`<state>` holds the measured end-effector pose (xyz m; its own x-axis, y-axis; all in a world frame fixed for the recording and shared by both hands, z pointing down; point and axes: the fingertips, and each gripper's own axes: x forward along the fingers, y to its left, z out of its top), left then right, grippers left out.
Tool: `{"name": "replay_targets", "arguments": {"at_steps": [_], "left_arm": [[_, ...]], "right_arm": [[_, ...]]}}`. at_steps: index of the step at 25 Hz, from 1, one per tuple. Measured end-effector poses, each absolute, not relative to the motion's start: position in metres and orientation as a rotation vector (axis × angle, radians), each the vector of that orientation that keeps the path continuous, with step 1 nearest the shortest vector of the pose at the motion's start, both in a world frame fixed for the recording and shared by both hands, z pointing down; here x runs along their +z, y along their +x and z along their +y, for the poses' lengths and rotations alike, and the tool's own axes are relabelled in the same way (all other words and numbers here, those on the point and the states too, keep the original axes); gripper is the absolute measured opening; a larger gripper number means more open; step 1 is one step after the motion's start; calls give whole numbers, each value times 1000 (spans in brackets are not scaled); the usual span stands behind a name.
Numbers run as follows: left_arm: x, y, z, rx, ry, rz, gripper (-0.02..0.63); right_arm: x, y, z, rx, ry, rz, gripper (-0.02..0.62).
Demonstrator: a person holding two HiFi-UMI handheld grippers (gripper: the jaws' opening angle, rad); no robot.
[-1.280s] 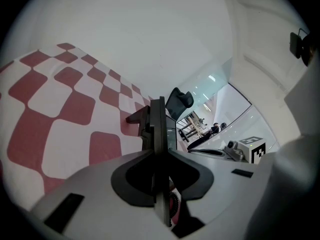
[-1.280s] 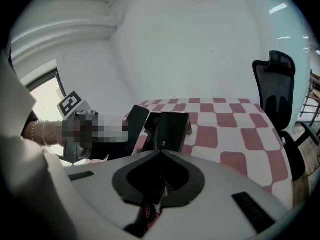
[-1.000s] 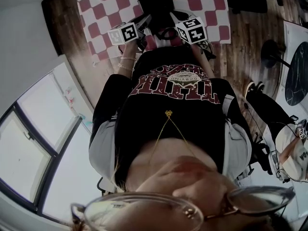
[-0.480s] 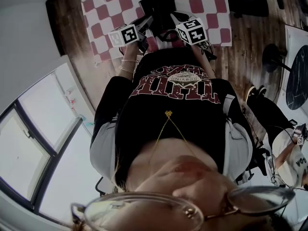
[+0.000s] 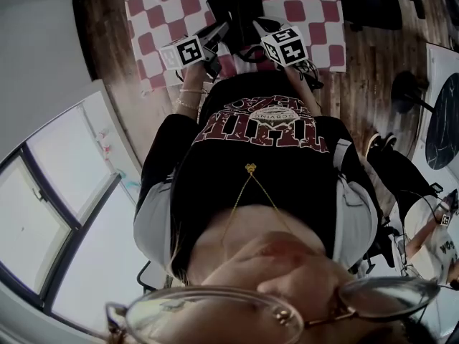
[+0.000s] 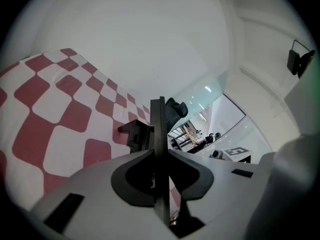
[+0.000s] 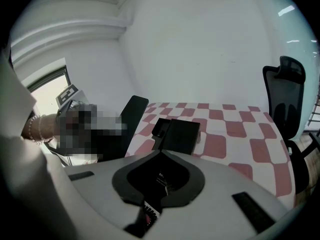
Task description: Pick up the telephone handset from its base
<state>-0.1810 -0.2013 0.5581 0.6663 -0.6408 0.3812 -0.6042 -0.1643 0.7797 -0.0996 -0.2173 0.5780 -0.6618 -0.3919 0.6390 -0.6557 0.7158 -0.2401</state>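
Note:
The black telephone [image 5: 237, 7] stands on the red-and-white checked cloth [image 5: 165, 9] at the top of the head view, which also looks down the front of the person holding the grippers. My left gripper [image 5: 221, 29] points at the telephone from the left, its jaws shut with nothing between them. In the left gripper view they form one thin blade [image 6: 159, 129] in front of the telephone [image 6: 136, 135]. My right gripper [image 5: 256, 24] points in from the right. The right gripper view shows the telephone [image 7: 175, 134] just ahead, but not that gripper's own jaws.
The cloth lies on a wooden floor [image 5: 373, 56]. A black office chair [image 7: 285, 84] stands beyond the cloth's right edge. A white wall [image 7: 200, 49] rises behind. A second person with a marker cube [image 5: 441, 228] is at the far right.
The head view has drifted slightly, so the cloth and telephone sit a little further right. Both grippers stay beside the telephone, in the same pose.

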Motion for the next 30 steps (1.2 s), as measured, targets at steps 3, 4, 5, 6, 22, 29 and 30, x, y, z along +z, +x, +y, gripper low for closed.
{"name": "replay_targets", "arguments": {"at_steps": [3,4,5,6,22,29,30], "left_arm": [[555,-182,-201,-58,1844,-986,81],[553,-183,-201,-65,1843,-986,81],[552,-184,-200,-72,1841,-987,81],[550,-184,-200,-79,1839,-989,81],[517,-192,-201,-169,1873,-1021,81],[502,-193,-203,-226,1875,-1029,81],[500,-193,-203,-234,1874,-1030,81]], "right_arm": [[577,-101,-217,613,784,-2363,20],[577,-102,-217,610,782,-2365,20],[576,-102,-217,607,781,-2366,20],[575,-102,-217,605,780,-2368,20],[563,-99,-220,555,751,-2403,20],[564,-96,-221,542,729,-2414,20],[564,-96,-221,541,726,-2415,20]]}}
